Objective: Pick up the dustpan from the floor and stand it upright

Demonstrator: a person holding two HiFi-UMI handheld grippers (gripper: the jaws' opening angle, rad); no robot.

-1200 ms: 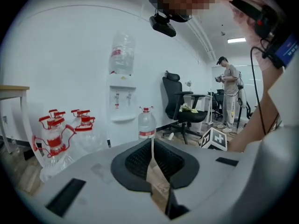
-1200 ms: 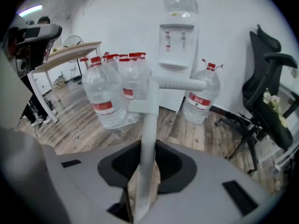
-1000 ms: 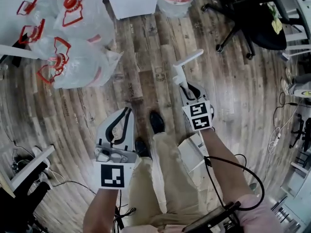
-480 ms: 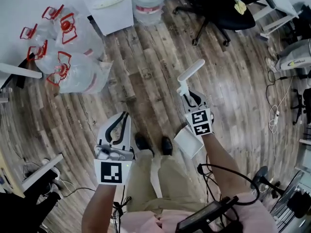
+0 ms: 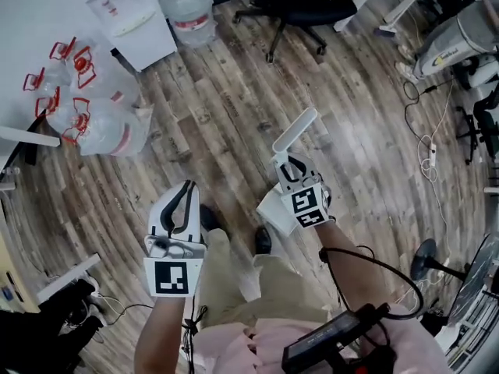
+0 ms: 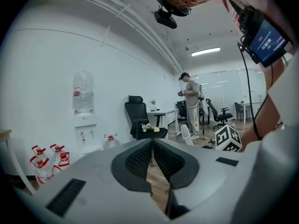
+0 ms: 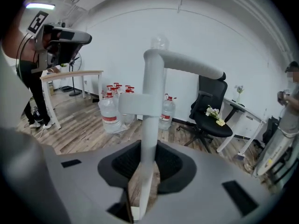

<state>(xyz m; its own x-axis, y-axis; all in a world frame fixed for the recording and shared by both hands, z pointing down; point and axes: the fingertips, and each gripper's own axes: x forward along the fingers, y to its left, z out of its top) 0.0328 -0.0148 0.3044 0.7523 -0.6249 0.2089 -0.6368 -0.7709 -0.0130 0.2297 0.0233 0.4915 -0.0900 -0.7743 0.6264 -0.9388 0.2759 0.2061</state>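
- The dustpan [image 5: 273,207] is a white, long-handled plastic one. Its stem [image 7: 150,125] runs up between the jaws of the right gripper [image 7: 145,160] and on past their tips, where the top grip bends off to one side
- The pan end hangs behind the jaws, under the marker cube, and appears to be clear of the wooden floor [image 5: 234,107]
- The right gripper's jaws are closed on the stem, with a pad pressed against either side of it
- It looks light and stiff, hollow plastic that won't flex or crack under this grip. The stem is smooth, though, so with the pan's weight hanging off one end it may swivel or slide in the pads
- A hold lower on the stem, nearer the pan, would likely steady it better for setting it down. The square block on the stem just beyond the jaw tips could act as a stop
- The left gripper [image 5: 185,192] is empty, its jaws drawn almost together with only floor showing in the slit. It is well apart from the dustpan
- Far ahead of both jaws stand water bottles [image 5: 93,123] and an office chair [image 5: 300,6]
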